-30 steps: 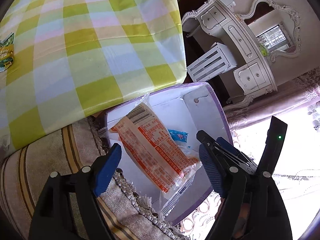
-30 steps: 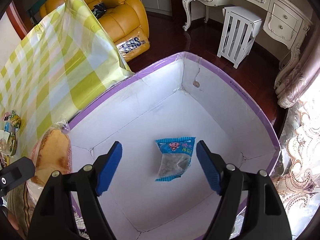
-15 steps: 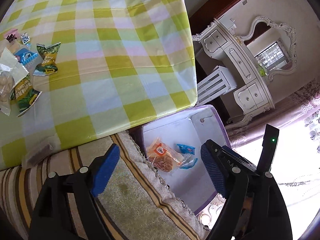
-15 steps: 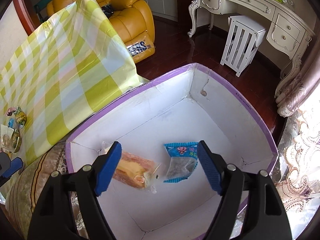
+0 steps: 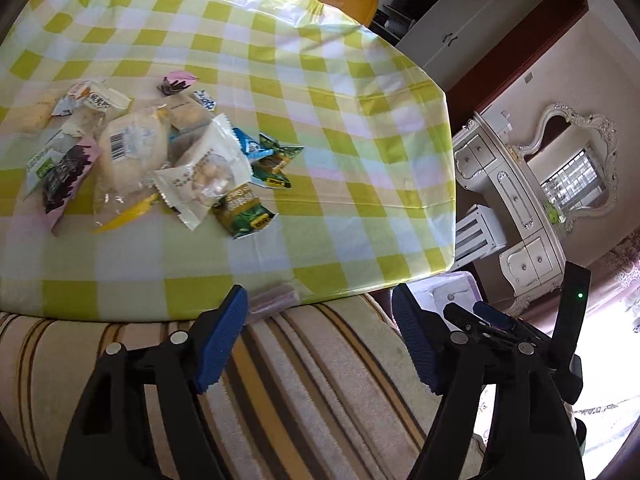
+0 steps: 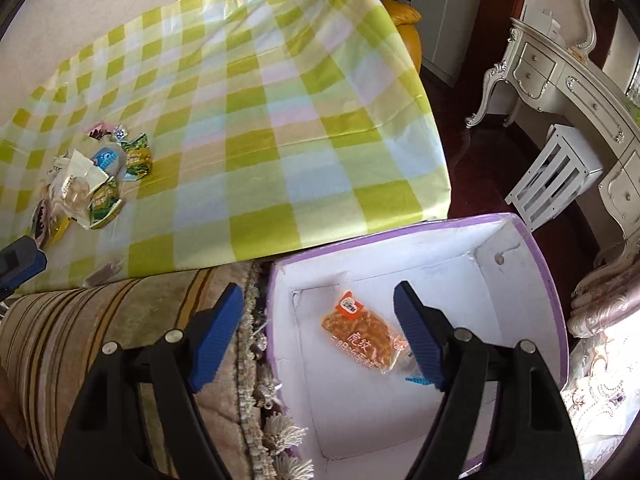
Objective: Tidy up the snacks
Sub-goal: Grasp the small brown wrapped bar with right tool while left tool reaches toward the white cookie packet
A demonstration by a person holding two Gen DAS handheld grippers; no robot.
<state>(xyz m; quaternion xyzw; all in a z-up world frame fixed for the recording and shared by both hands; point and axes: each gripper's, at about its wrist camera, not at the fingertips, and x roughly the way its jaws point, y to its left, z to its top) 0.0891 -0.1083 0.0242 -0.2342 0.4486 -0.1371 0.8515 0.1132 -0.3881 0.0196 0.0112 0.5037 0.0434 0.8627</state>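
- Both views have swung away from the box since a second ago: the left wrist view, then filled by the orange-printed packet lying in the box, now looks across the table [image 5: 360,184] at the heap of snacks [image 5: 152,156].
- Left hand-held gripper [image 5: 318,344] hangs over a striped cushion [image 5: 320,380] at the table's near edge; its jaws are closing, with nothing between them.
- Right hand-held gripper [image 6: 318,338] stands fairly wide and empty, half over the striped cushion [image 6: 100,320] and half over the purple-rimmed box [image 6: 552,304].
- Orange cake packet [image 6: 362,330] lies flat on the white floor of the box, near its left wall; a blue packet edge [image 6: 416,380] peeps out from behind the right finger, touching or just beside the cake packet.
- On the yellow-green checked cloth the snacks are bunched on the left side: a large pale bun in clear wrap [image 5: 128,148], a white packet of round pieces [image 5: 204,176], two green packets [image 5: 244,212], a small blue one [image 5: 248,146], and a pink-and-dark packet [image 5: 66,180] at the heap's left.
- In the right wrist view the same heap [image 6: 84,176] sits at the far left of the table [image 6: 280,120], well apart from the box.
- Only a corner of the box [image 5: 452,292] shows in the left wrist view, past the table's right end.
- A white dresser [image 6: 568,80] and slatted stool [image 6: 556,176] stand beyond the box.
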